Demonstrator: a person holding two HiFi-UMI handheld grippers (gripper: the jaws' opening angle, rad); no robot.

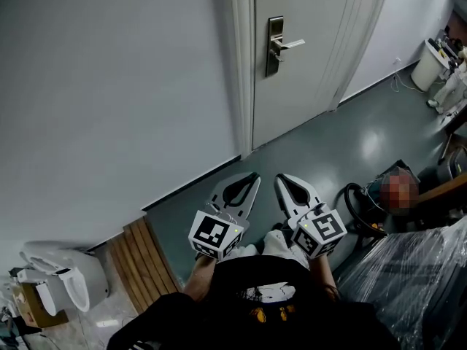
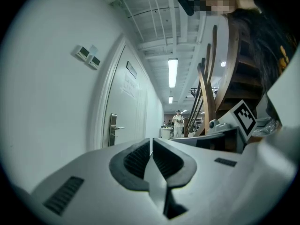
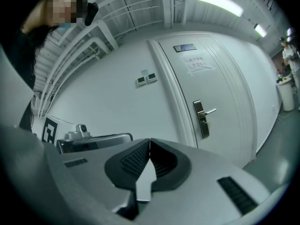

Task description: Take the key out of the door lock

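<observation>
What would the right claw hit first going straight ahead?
Likely the pale wall just left of the door frame; the right claw, shut, aims there with nothing between. Depth is unclear.

Wooden slats [image 1: 142, 267] lie beside the grey wall [image 1: 109, 100], a plastic-wrapped bundle [image 1: 416, 275] well apart.

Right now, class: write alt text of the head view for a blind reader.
The left tongs and right tongs are shut and empty, held low, well short of a closed white door with a metal lever handle.
</observation>
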